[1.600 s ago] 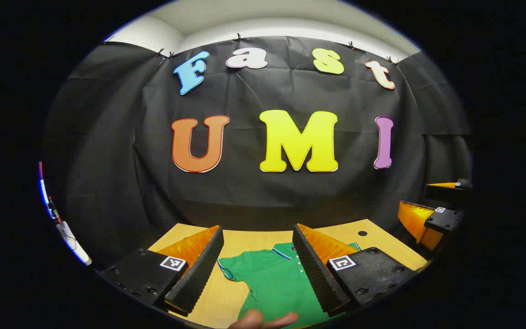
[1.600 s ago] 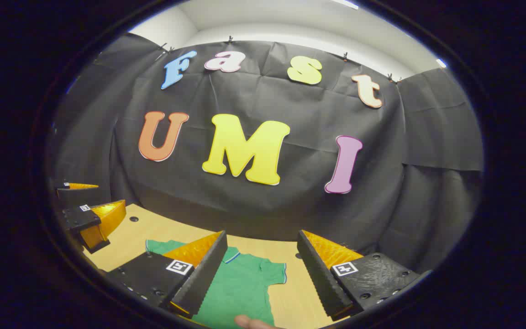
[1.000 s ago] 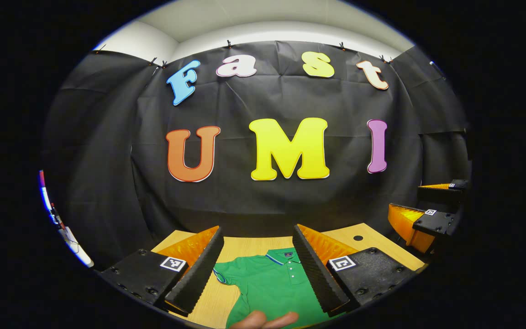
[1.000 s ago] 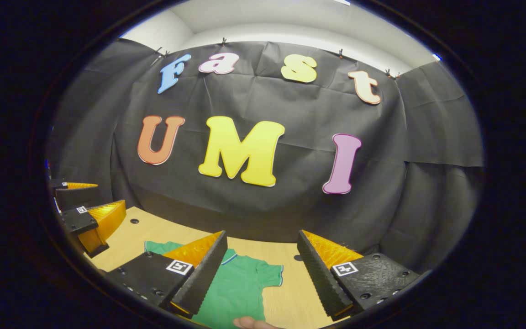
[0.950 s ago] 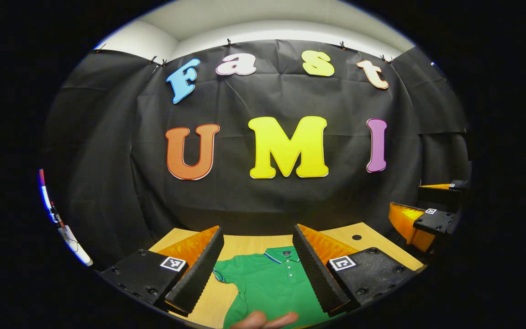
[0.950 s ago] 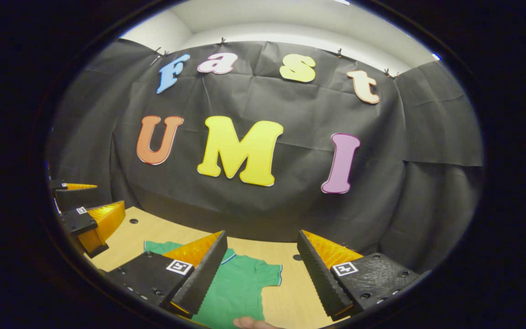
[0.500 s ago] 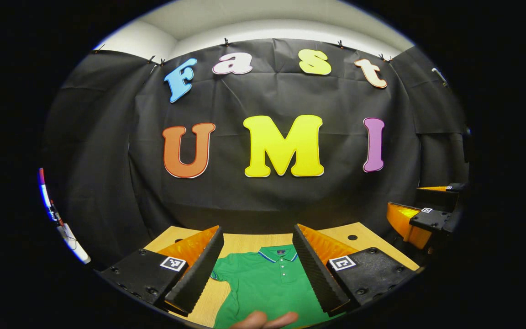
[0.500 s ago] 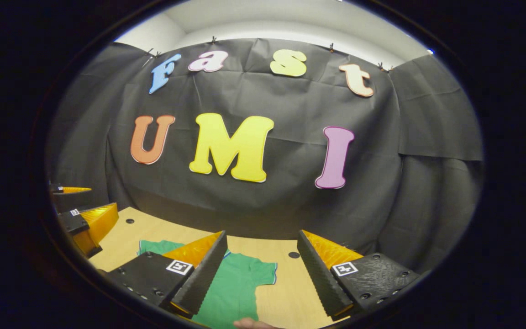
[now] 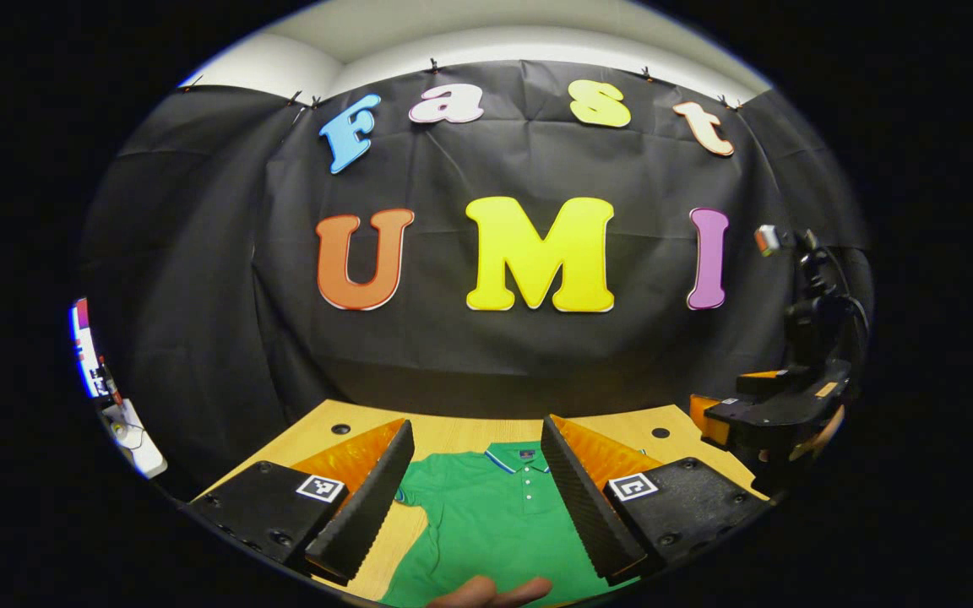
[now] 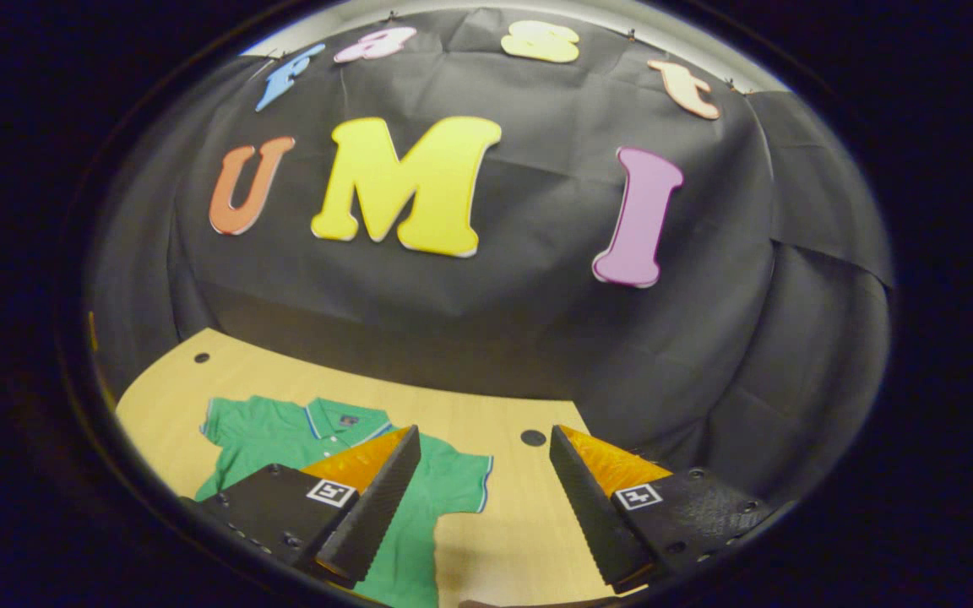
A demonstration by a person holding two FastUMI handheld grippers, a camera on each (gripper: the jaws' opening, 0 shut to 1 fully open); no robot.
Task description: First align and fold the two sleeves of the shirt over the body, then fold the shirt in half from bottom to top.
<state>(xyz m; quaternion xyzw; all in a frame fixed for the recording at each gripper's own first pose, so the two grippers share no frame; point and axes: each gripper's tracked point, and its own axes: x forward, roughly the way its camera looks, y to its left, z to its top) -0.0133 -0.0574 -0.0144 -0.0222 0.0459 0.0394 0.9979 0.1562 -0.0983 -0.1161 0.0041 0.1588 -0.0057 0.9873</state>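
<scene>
A black cloth wall closes the booth behind a pale wooden table (image 10: 529, 540), with a strip of light ceiling above it; a few small round holes dot the table near its far edge. On the table I see the green polo shirt (image 9: 495, 523) lying flat, collar toward the far edge, buttons facing up; in the right gripper view the shirt (image 10: 284, 435) sits toward the table's left side, both short sleeves spread out to the sides and neither laid over the body; I cannot see its bottom hem, which runs out of view at the near edge. My left gripper (image 9: 478, 439) hangs above the shirt's chest with its fingers wide apart and nothing between them; a fingertip of a hand (image 9: 491, 591) shows at the bottom of that view. My right gripper (image 10: 485, 446) is likewise spread wide and holds nothing; one finger overlaps the shirt's right shoulder in the view, the other sits over bare table; I cannot tell whether either touches the cloth. In the left gripper view the right gripper (image 9: 769, 414) shows off to the side, past the table's right edge, with a hand behind it.
</scene>
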